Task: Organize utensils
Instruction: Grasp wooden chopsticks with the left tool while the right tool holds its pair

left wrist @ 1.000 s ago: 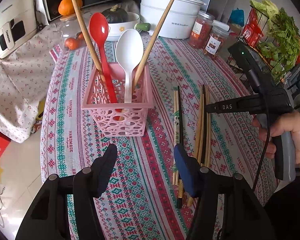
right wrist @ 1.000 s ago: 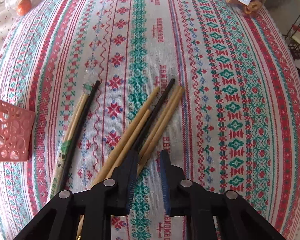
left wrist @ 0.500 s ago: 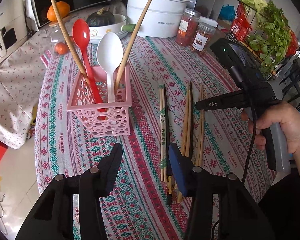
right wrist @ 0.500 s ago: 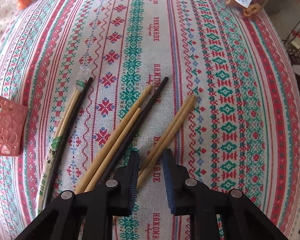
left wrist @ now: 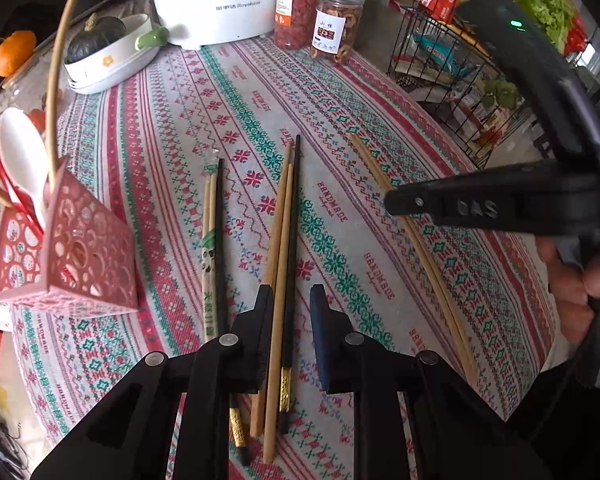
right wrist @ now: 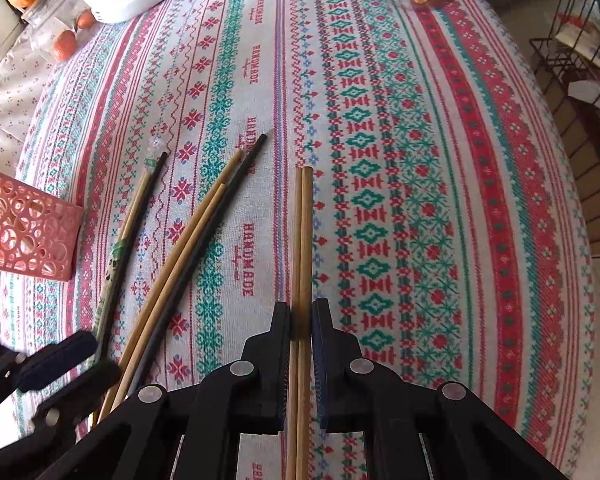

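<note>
The right gripper is clamped on a tan chopstick pair. Only the left view shows spoons in the pink basket, left of the left gripper, whose jaws are closing around bamboo and black chopsticks; contact is unclear.

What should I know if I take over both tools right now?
Right tool: shut on the pair of plain light wooden chopsticks.
Left tool: jaws closing around two bamboo chopsticks and one black chopstick with a gold band, which still lie on the patterned tablecloth.
Beside them lie a paper-wrapped pair and another black chopstick.
Done: the pink plastic openwork basket holds a red spoon, a white spoon and two chopsticks.
Left: all the chopsticks on the cloth go into the basket.
</note>
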`<state>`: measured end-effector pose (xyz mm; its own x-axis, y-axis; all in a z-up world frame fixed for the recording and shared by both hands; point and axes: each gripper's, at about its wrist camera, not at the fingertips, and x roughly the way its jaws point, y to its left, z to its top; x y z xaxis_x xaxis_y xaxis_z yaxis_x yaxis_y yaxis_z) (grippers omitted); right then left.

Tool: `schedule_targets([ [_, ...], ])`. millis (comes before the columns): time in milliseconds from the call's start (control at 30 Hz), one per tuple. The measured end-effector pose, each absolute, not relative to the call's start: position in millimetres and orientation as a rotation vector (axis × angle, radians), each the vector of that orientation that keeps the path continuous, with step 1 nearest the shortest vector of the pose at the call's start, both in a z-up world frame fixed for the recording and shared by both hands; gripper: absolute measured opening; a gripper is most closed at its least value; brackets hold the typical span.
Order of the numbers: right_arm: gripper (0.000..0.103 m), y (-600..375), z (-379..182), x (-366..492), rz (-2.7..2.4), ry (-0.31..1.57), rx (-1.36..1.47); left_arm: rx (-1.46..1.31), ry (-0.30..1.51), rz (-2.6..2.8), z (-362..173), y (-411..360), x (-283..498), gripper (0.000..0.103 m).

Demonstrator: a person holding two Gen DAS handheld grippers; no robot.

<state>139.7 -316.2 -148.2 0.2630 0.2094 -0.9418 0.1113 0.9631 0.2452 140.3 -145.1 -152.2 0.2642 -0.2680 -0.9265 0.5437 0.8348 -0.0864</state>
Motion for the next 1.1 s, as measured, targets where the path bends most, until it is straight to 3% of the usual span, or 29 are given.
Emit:
schedule_targets([
  [367,0.008,-347.4,-148.5,119.8,0.084,1.298,0.359,0.164,1.269,-0.431,-184.8,-181.8,228.1,0.011],
  [867,0.008,-337.4,-150.7,123.2,0.099,1.299,0.375,0.358,1.272,-0.428,-196.8,-201.9,221.9,0.009],
  [1100,0.008,-328.0,-136.3,120.9,0.118,1.247,0.363,0.348,1.136,-0.406,-175.2,-193.7,207.3,0.006],
])
